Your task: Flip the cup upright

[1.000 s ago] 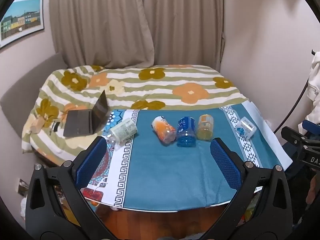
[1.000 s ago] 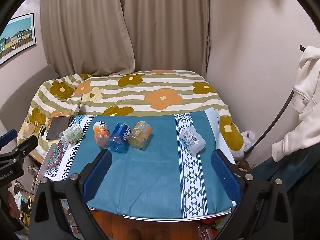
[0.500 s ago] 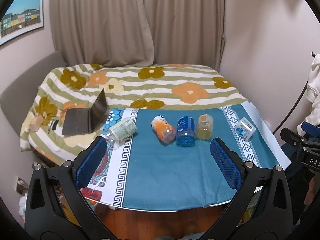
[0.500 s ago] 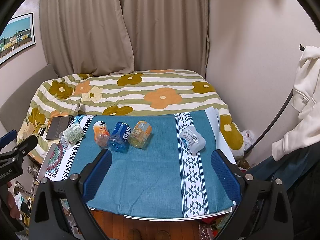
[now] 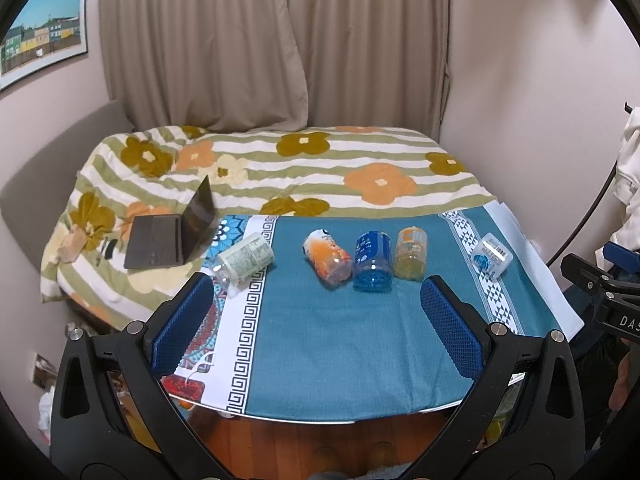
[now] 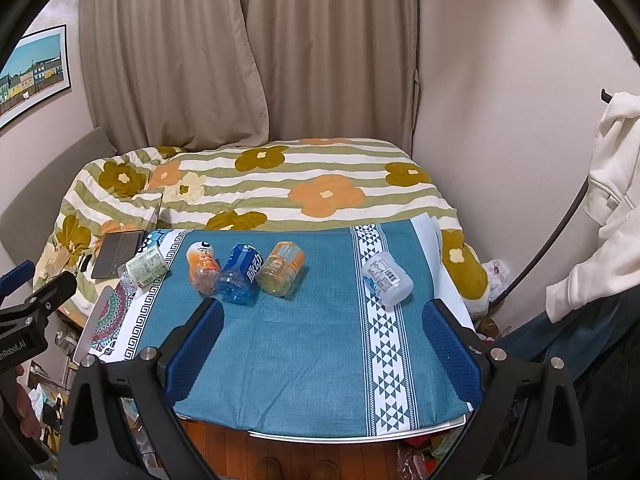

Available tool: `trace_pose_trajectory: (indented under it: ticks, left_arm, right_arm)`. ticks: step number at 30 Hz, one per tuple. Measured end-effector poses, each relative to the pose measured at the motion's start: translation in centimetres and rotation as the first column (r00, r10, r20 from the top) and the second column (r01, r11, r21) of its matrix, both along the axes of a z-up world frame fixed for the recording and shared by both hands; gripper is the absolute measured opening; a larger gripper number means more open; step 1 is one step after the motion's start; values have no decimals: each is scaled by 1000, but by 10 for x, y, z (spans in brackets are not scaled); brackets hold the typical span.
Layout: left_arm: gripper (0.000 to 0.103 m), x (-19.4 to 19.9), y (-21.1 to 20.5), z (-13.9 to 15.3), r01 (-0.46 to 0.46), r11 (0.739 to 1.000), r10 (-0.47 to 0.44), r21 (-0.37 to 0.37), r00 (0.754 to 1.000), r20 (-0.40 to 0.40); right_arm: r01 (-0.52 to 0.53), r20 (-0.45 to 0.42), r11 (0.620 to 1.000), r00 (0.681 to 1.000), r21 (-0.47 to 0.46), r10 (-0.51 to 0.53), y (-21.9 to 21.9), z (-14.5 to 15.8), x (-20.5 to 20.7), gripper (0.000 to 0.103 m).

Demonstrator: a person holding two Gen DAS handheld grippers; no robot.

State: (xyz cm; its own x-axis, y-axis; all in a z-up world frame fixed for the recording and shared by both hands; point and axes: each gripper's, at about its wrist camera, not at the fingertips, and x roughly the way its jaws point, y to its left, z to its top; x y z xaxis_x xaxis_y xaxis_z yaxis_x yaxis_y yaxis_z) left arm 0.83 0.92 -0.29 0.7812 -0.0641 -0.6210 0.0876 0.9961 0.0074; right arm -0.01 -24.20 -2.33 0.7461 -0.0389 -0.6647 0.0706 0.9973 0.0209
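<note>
Several cut-bottle cups lie on their sides on the blue cloth-covered table (image 5: 340,352): a green-labelled one (image 5: 244,260) at the left, an orange one (image 5: 328,261), a blue one (image 5: 373,261), a yellow-orange one (image 5: 410,254) and a clear white-labelled one (image 5: 491,255) at the right. They also show in the right wrist view: green (image 6: 143,268), orange (image 6: 203,266), blue (image 6: 240,274), yellow-orange (image 6: 281,268), clear (image 6: 387,277). My left gripper (image 5: 318,300) is open and empty, held above the table's near side. My right gripper (image 6: 322,322) is open and empty, likewise short of the cups.
A bed with a flowered striped blanket (image 5: 280,168) lies behind the table, with an open laptop (image 5: 176,232) on it. Curtains hang behind. A white garment (image 6: 616,200) hangs at the right. Wooden floor (image 5: 320,440) shows below the table's near edge.
Both grippers have drifted slightly; the scene sits a little lower in both views. The cups have not moved. Both stay open.
</note>
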Motion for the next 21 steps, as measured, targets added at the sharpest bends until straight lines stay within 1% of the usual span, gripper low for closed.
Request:
trace_pose_trajectory:
  ticks: [21]
  left_arm:
    - [103,2,-1,-2,0,1000,0,0,1000,0]
  right_arm:
    - [2,-2,1000,1000,-1,-2,0,0,1,99]
